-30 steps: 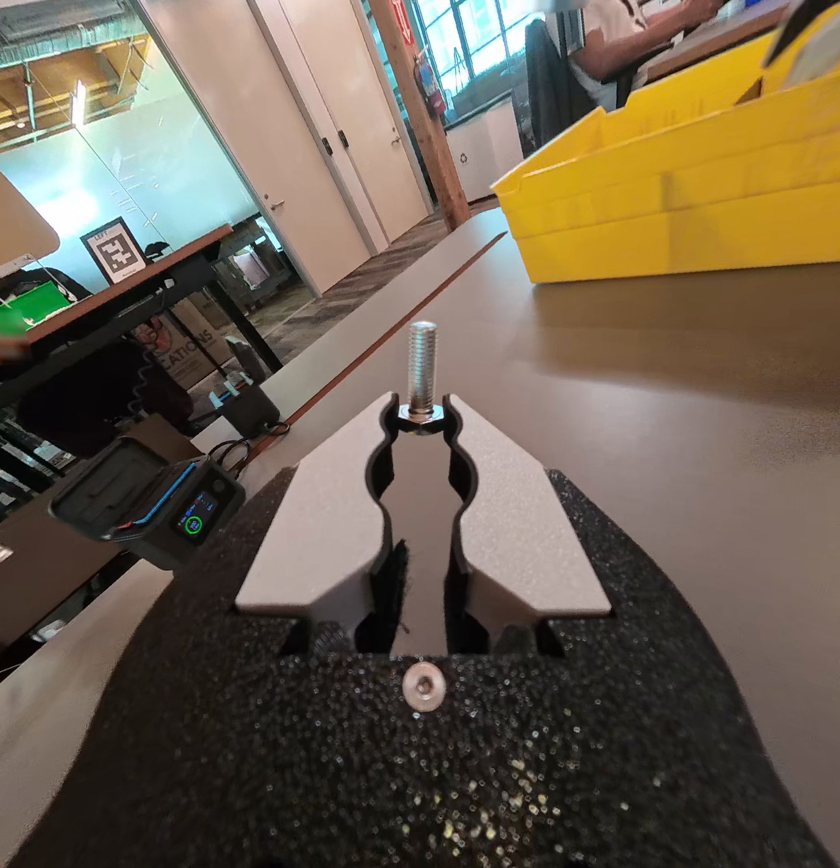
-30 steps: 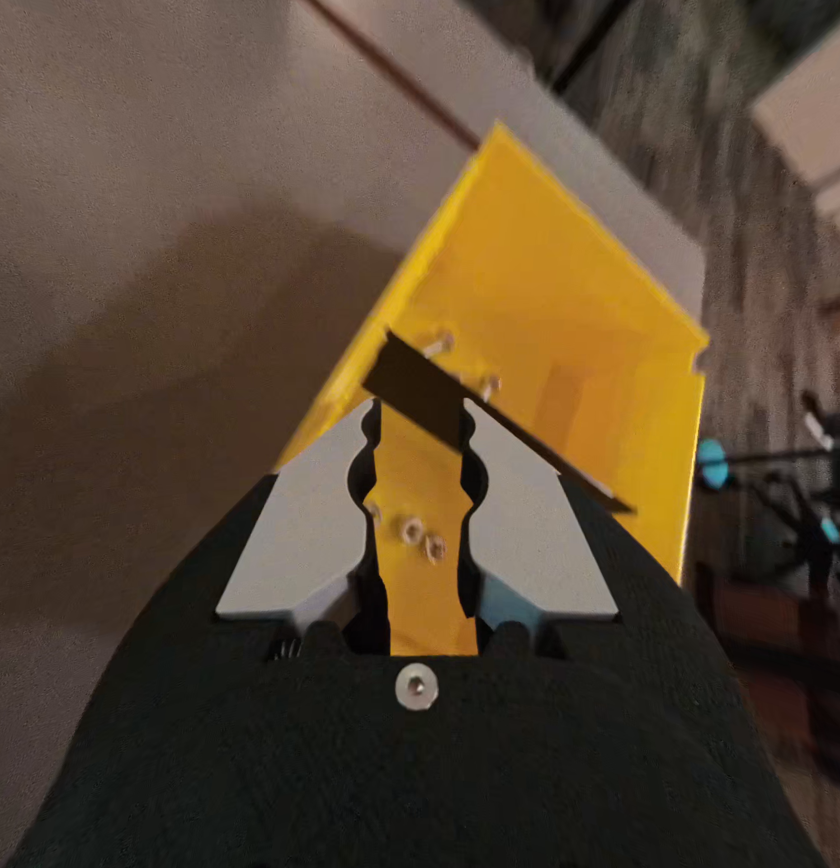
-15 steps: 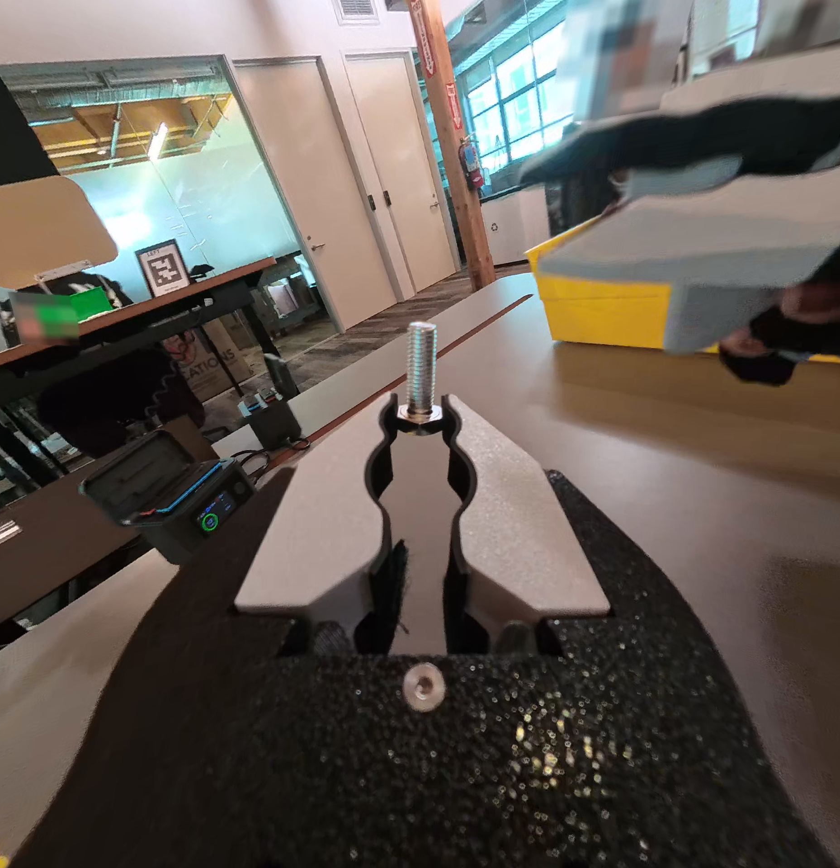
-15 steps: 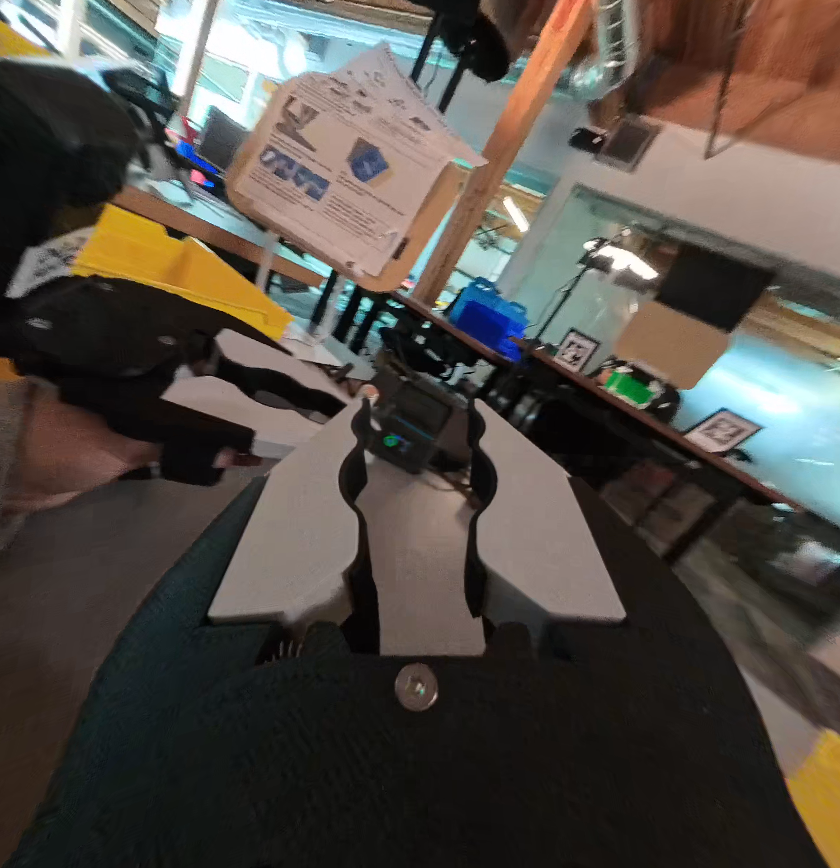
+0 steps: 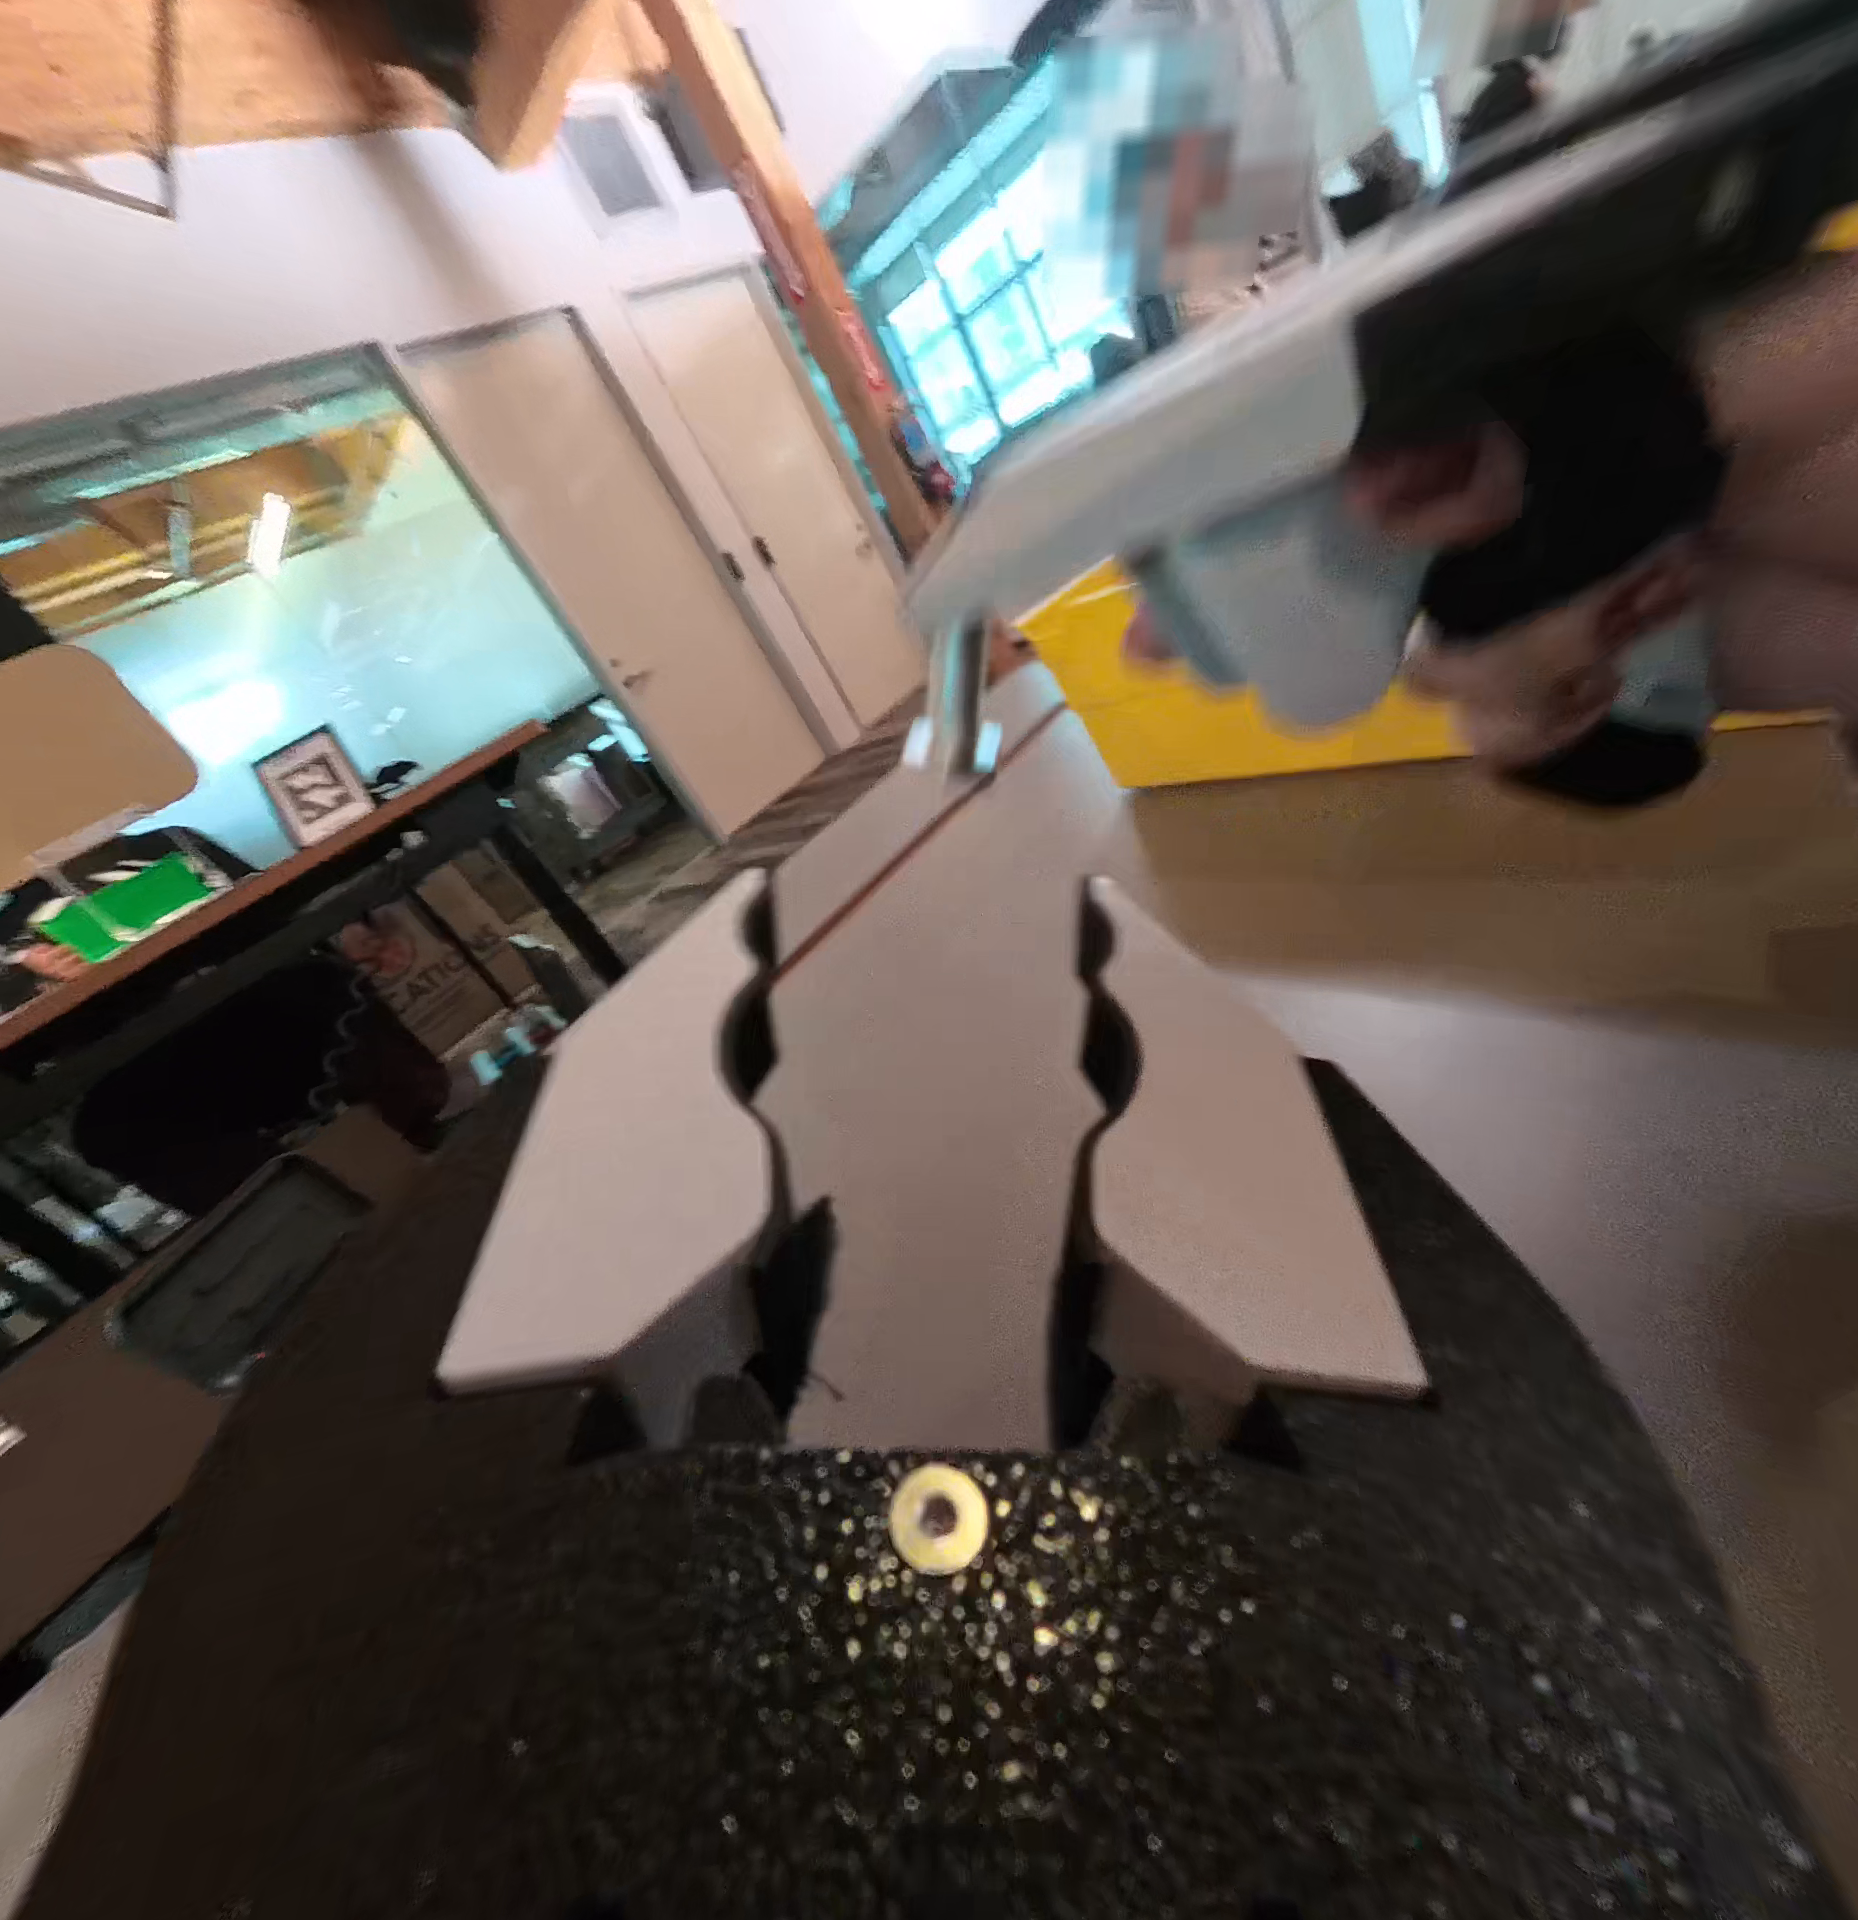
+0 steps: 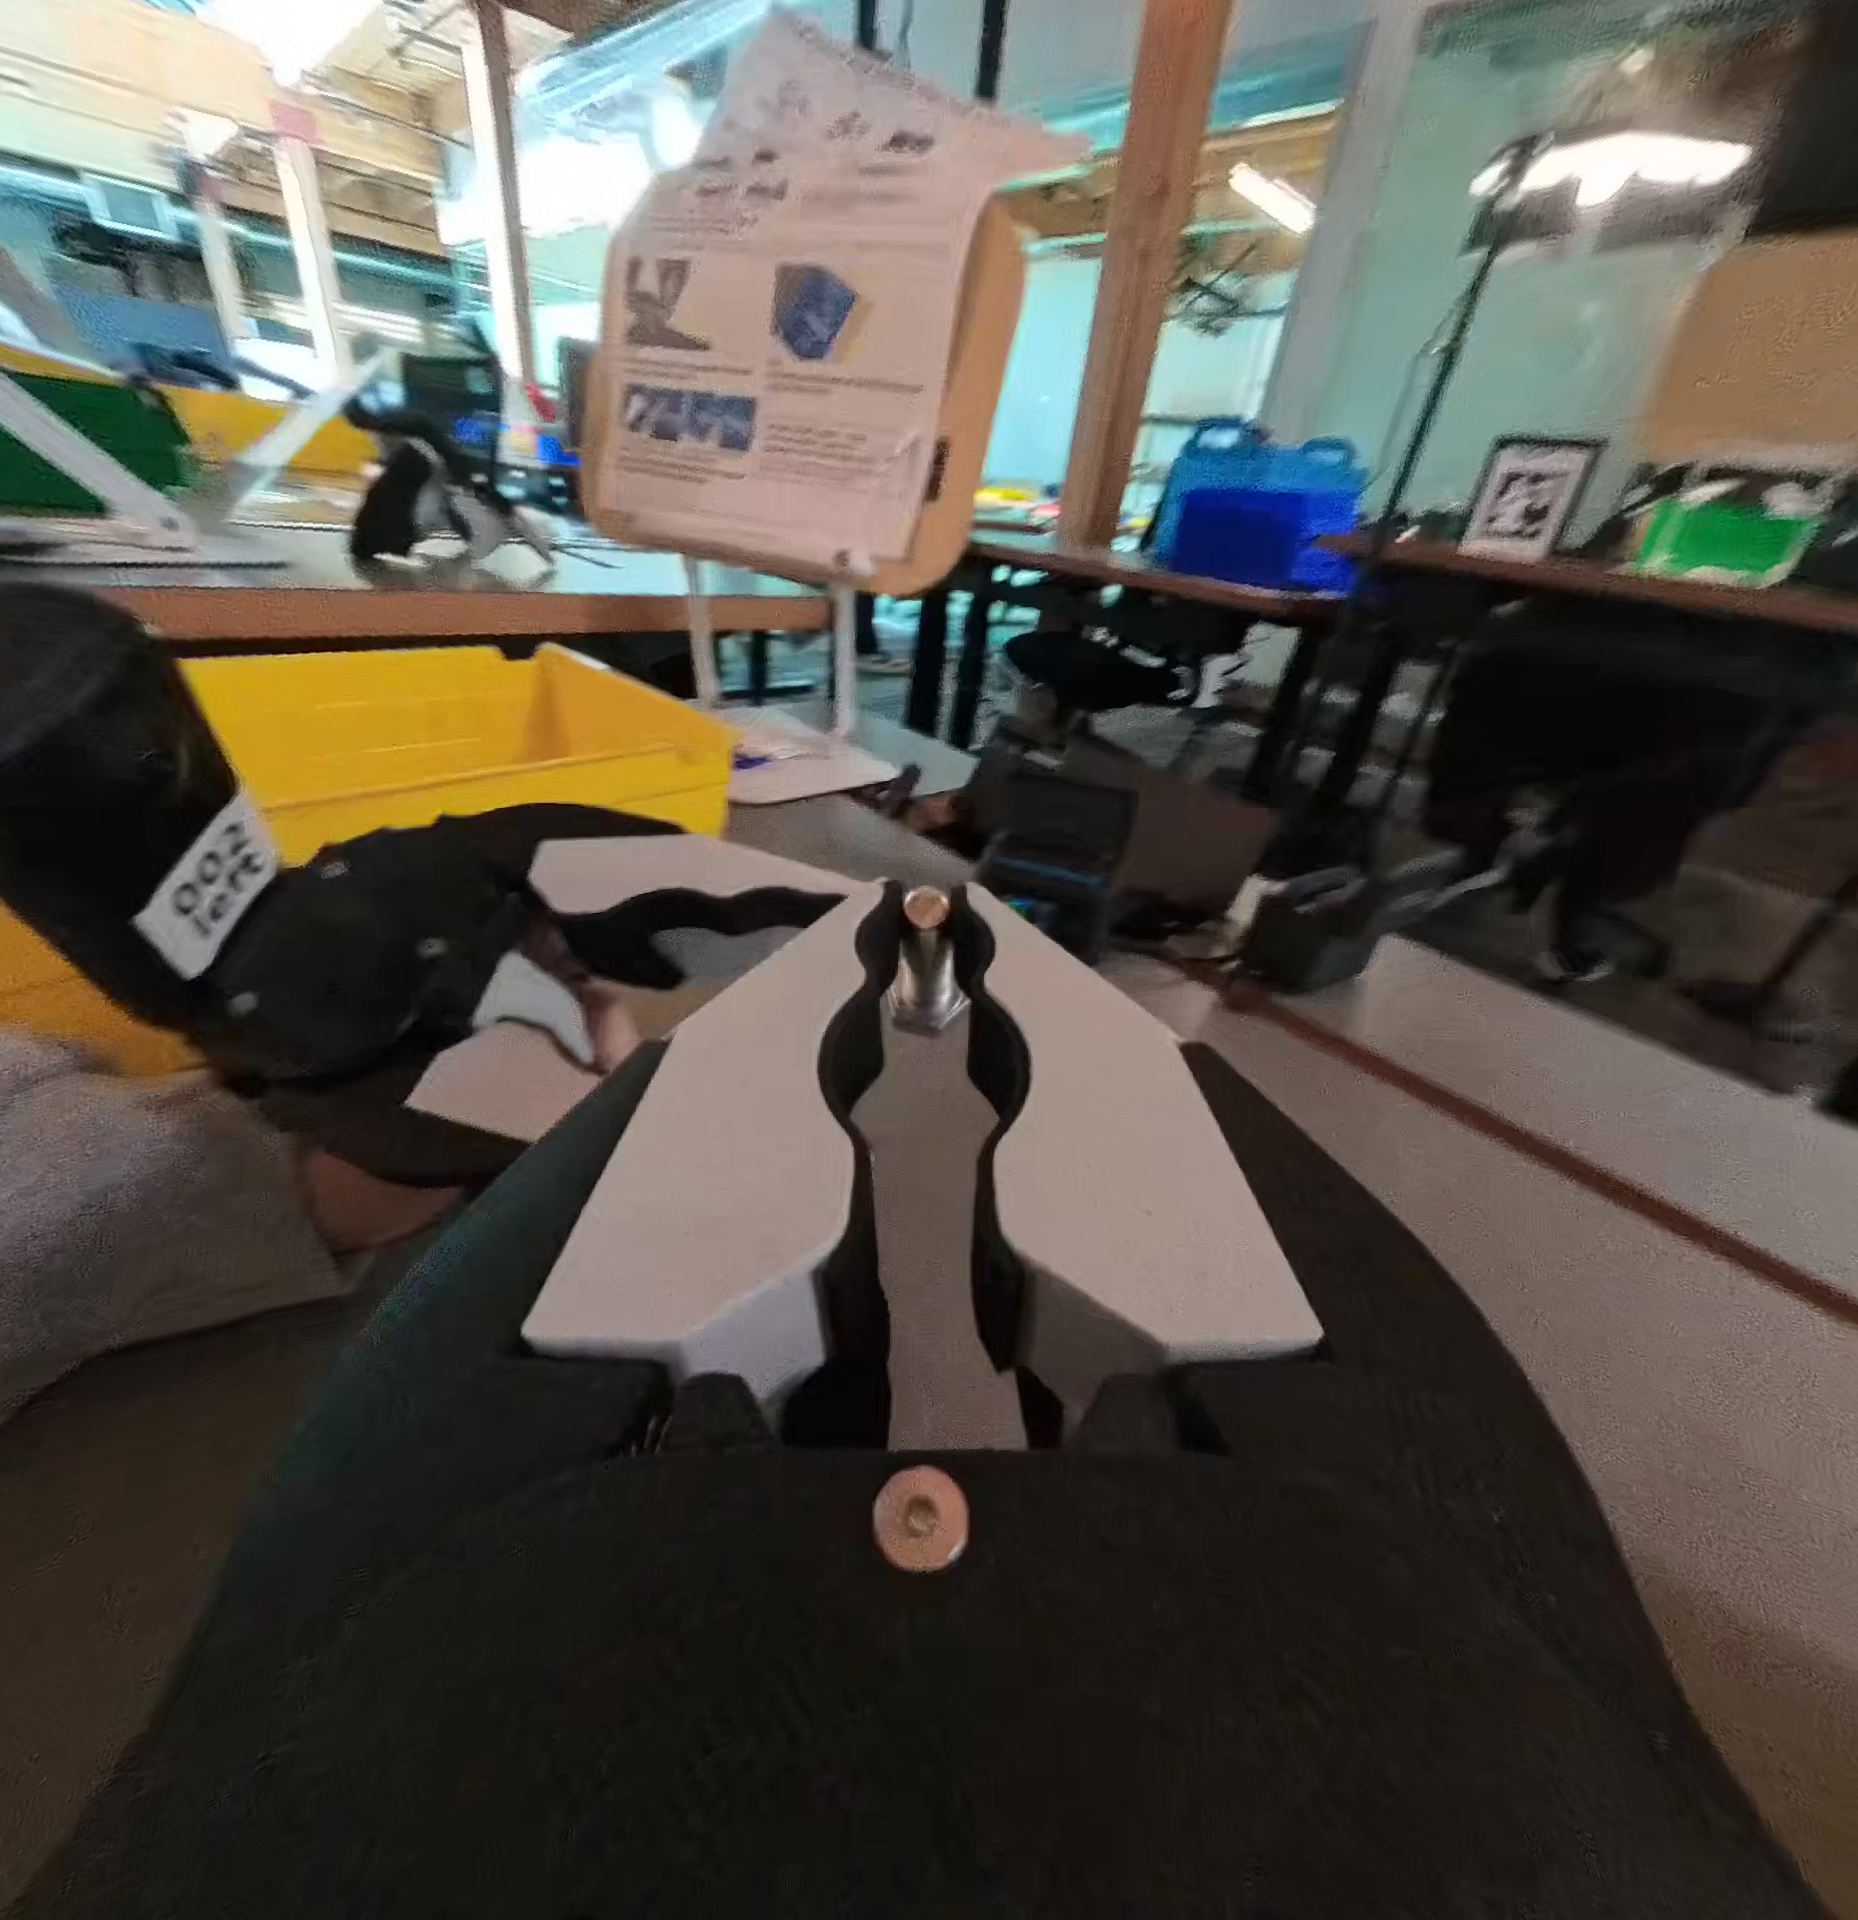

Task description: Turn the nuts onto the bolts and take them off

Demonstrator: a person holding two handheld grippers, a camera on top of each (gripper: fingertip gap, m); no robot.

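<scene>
A silver bolt (image 6: 923,971) with a hex head stands upright between my right gripper's (image 6: 923,899) fingertips, which are shut on its shaft just above the grey table (image 6: 1424,1143). In the left wrist view the same bolt (image 5: 956,691) hangs head down from the right gripper (image 5: 946,613) at the upper right. My left gripper (image 5: 927,888) is open and empty, a little short of the bolt. It also shows in the right wrist view (image 6: 738,920), to the left of the bolt, jaws apart.
A yellow bin (image 5: 1216,717) stands on the table behind the grippers and shows in the right wrist view (image 6: 437,727) too. A dark case (image 5: 229,1268) lies off the table's left side. A paper sign on a stand (image 6: 790,312) rises behind the bin. The tips of one gripper are about 5 centimetres away from the tips of the other. About 25 centimetres separates my left fingertips from the dark case (image 5: 229,1268). Seen from the right wrist view (image 6: 1051,801) as well.
My left gripper has opened and let go of the bolt. My right gripper has swung over from the yellow bin and closed on the bolt's shaft.
</scene>
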